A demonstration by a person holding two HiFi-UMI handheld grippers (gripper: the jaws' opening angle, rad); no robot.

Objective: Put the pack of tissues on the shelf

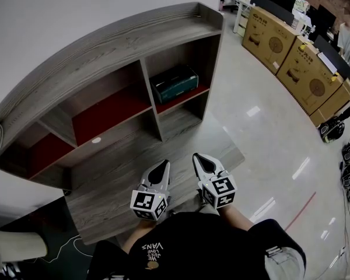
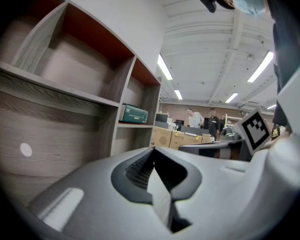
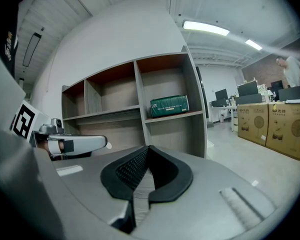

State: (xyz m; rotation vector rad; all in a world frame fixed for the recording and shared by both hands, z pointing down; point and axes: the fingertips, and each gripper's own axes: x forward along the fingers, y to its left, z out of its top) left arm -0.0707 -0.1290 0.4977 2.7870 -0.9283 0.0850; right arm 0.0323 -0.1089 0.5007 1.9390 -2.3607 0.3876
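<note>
Left gripper (image 1: 161, 169) and right gripper (image 1: 202, 160) hung side by side before the wooden shelf (image 1: 105, 45), jaws clenched on nothing. The green pack of tissues (image 1: 175, 82) sat in its right-end upper compartment. Glossy floor (image 1: 251, 133) stretched right to cardboard boxes (image 1: 291, 57).

Tissue pack (image 1: 175, 83) in shelf (image 1: 99, 54), rightmost compartment

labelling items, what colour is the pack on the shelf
Dark green pack, clearest in the right gripper view.
</note>
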